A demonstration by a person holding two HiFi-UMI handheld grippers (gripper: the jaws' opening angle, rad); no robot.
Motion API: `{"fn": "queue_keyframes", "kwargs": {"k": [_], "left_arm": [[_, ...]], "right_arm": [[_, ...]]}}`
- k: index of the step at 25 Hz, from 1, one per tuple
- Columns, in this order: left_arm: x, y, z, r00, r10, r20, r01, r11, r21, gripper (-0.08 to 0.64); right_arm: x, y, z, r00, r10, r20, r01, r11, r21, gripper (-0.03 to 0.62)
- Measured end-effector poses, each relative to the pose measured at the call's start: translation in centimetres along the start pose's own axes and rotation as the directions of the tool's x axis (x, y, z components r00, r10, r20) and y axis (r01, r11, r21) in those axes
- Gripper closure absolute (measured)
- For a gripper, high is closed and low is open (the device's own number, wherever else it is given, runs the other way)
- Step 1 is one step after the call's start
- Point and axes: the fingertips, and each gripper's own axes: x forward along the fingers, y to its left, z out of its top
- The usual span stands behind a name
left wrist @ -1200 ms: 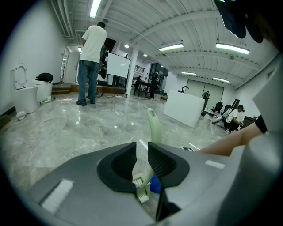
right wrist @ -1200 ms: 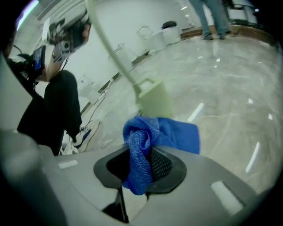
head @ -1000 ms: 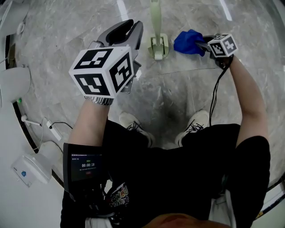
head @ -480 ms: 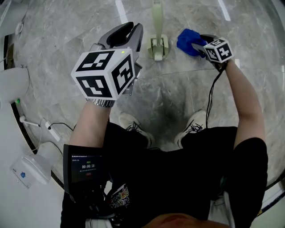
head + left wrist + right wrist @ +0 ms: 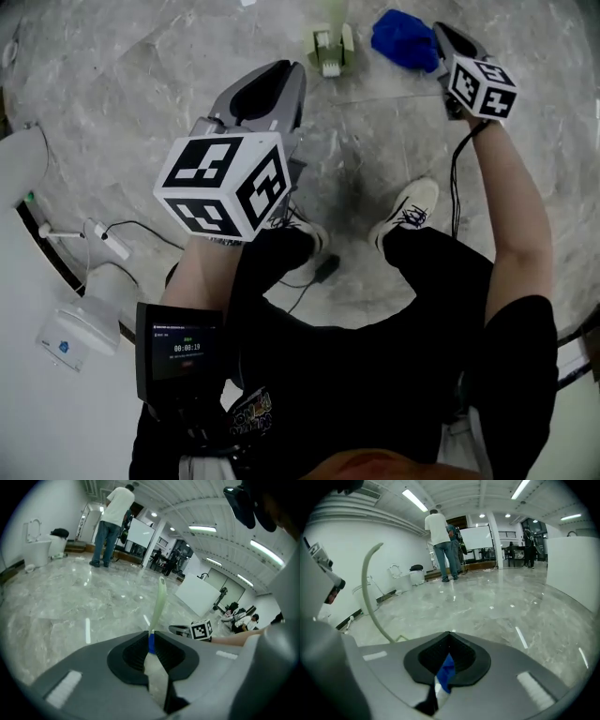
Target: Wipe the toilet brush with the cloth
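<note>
A pale green toilet brush (image 5: 331,45) stands in its holder on the marble floor at the top of the head view. Its curved handle (image 5: 368,590) rises at the left of the right gripper view. The blue cloth (image 5: 403,39) hangs just right of the brush, with my right gripper (image 5: 439,39) shut on a fold of the blue cloth (image 5: 447,669). My left gripper (image 5: 279,75) hovers left of the brush and points at the handle (image 5: 159,601). Its jaws are closing, a narrow gap remains, and nothing sits between them.
A white toilet (image 5: 17,167), a white box (image 5: 77,336) and a cable (image 5: 141,228) lie along the left wall. The person's shoes (image 5: 405,214) stand below the brush. A person in a white shirt (image 5: 114,520) stands far back, and others sit at the right.
My right gripper has closed on the blue cloth and lifted it off the floor. My left gripper has dropped a little and rolled. The feet have shifted and the view has tilted.
</note>
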Motion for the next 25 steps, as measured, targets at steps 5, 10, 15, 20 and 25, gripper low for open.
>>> {"fn": "queue_keyframes", "kwargs": {"k": [5, 10, 15, 20, 25], "left_arm": [[-4.0, -0.1, -5.6, 0.999, 0.015, -0.043, -0.021, 0.990, -0.138, 0.538], [-8.3, -1.4, -10.2, 0.988, 0.115, -0.108, -0.142, 0.945, -0.295, 0.549], [-16.9, -8.1, -9.8, 0.967, 0.085, -0.239, -0.149, 0.952, -0.267, 0.549], [-26.0, -12.1, -4.2, 0.955, 0.086, -0.284, -0.135, 0.978, -0.157, 0.549], [-31.5, -11.5, 8.2, 0.981, 0.132, -0.141, -0.152, 0.978, -0.142, 0.549]], "right_arm": [[-6.7, 8.6, 0.7, 0.993, 0.096, -0.066, -0.095, 0.995, 0.006, 0.591], [-15.2, 14.4, -0.4, 0.980, 0.131, -0.148, -0.108, 0.982, 0.156, 0.590], [-25.8, 19.6, 2.9, 0.984, 0.100, -0.145, -0.048, 0.944, 0.326, 0.591], [-34.4, 24.6, 10.4, 0.985, 0.080, -0.153, -0.036, 0.962, 0.271, 0.589], [-37.8, 28.0, 22.5, 0.996, 0.037, -0.084, -0.022, 0.984, 0.175, 0.589]]}}
